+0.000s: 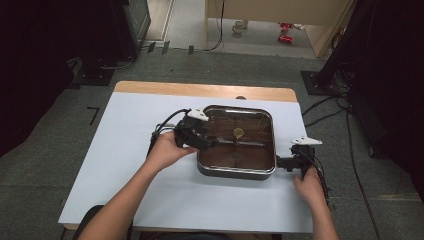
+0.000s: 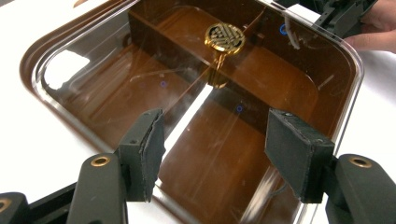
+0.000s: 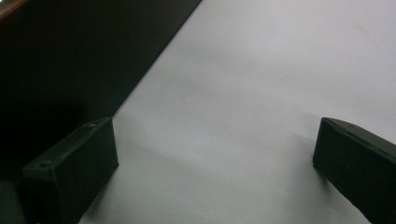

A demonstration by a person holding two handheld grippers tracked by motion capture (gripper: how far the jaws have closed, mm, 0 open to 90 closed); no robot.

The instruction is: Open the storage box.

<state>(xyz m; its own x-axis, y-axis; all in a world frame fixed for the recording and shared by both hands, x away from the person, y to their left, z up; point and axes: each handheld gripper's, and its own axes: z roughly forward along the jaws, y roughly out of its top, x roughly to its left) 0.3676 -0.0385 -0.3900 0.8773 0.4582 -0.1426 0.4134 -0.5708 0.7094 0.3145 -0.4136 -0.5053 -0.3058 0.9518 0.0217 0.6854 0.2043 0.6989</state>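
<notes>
The table, covered in a pale sheet, is lying under everything, with a strip of bare wood showing along its far edge. Sitting on it, right of centre, is the square box: a dark metal-looking rim, a clear lid, and a brown interior that is splitting into compartments (the dividers are crossing under the middle of the lid).

Your left hand is holding the left gripper at the box's left side, its jaws reaching in over the lid. In the left gripper view the two pads are standing apart above the clear lid, released and pinching nothing; whether they are touching the lid surface I cannot tell.

Your right hand is holding the right gripper just beside the box's near right corner. In the right gripper view the jaws are standing wide apart over bare sheet, grasping nothing, with the box's dark wall running along the left pad.

Smallest item: the gold knob, round with a woven pattern, is sitting at the centre of the lid, well ahead of the left pads.
</notes>
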